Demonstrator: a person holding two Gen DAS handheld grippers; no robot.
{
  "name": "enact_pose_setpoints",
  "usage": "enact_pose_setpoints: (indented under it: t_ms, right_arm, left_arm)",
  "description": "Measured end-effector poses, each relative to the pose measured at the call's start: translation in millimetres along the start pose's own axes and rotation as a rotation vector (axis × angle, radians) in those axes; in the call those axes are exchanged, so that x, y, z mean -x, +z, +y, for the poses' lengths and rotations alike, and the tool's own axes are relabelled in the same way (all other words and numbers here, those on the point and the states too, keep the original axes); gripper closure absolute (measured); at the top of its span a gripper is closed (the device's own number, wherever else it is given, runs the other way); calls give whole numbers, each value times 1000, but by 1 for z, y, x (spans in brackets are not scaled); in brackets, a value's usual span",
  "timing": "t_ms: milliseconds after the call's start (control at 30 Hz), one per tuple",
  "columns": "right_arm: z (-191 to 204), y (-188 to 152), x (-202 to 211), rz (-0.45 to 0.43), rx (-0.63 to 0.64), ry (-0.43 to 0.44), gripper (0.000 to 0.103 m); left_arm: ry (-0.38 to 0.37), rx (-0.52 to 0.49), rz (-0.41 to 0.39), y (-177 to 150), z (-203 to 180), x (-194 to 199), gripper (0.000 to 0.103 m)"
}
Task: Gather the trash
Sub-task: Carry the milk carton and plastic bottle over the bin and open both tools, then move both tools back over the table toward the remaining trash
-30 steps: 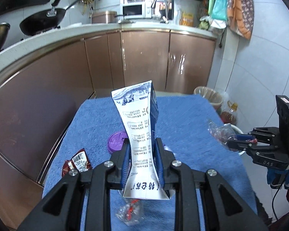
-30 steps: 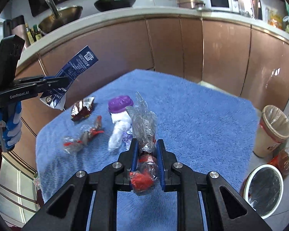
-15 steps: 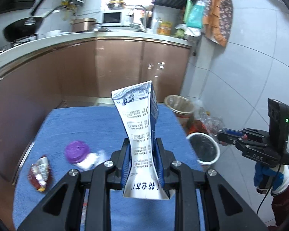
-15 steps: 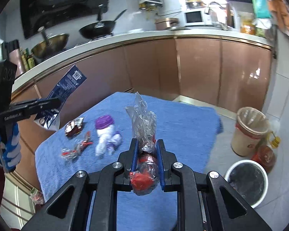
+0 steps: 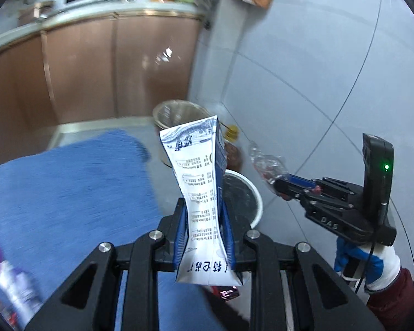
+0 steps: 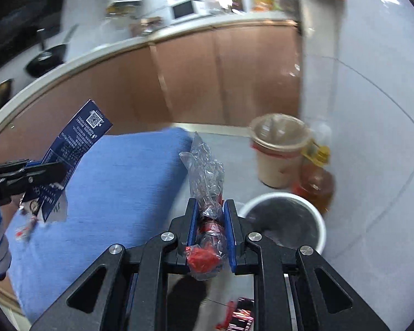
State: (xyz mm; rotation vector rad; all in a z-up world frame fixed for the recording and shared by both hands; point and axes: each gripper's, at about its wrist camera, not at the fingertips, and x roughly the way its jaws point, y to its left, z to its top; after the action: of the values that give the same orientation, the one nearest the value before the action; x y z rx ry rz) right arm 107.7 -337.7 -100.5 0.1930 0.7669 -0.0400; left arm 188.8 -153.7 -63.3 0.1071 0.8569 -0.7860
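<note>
A: What does each claw hold?

B: The left claw [image 5: 204, 237] is clamped on a flattened carton [image 5: 200, 193], which stands upright between the pads. The right claw [image 6: 211, 231] is clamped on a crumpled clear wrapper [image 6: 207, 182] with red inside.

A: Where are they relative to the bin?

B: In both wrist views the claws sit past the table [image 5: 69, 193] edge, over the floor. The white-rimmed bin [image 6: 314, 220], lined in black, lies just beyond and below each claw. A second, tan bin [image 6: 278, 151] stands behind it beside an oil bottle [image 6: 317, 182].

A: How much is done?

B: Two pieces are picked up and carried close to the bin; neither is dropped yet. Whether the bin already holds trash cannot be told.

A: And what remains?

B: On the blue cloth a purple-capped bottle [image 5: 2, 270] lies blurred at the lower left of the left view, and a small wrapper [image 6: 24, 226] shows near the left claw in the right view. A red wrapper [image 6: 240, 314] lies low in the right view, seemingly on the floor. These likely need collecting after release.
</note>
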Motion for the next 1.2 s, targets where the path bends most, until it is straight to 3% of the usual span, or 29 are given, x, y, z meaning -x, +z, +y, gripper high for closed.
enact_pose_setpoints:
  t_ms: [267,567,700,767,967,1200]
  right_arm:
    - [-72,3,-64,78,-85,-113,84]
    - [-124,-11,-140,173,-174,-163,81]
    - [-134,-21,-164,207,-190,-185,68]
    - [-137,-25,-170,212,-200,-188,62]
    - [-139,-32,-169,215,-206,-201,61]
    - [-126,-22,-144,162,-185,-201,58]
  left_arm:
    - [-70,6,170,32,-36,-138,80]
    - [-112,115,297,38,-30,-238,78]
    - [-133,152,311,38,-27,-257,66]
    - [-147,167,309,39,-25,-259,65]
    - [-148,167,266,43,-26,-245,65]
    - [-113,159,191,51,-29,-201,65]
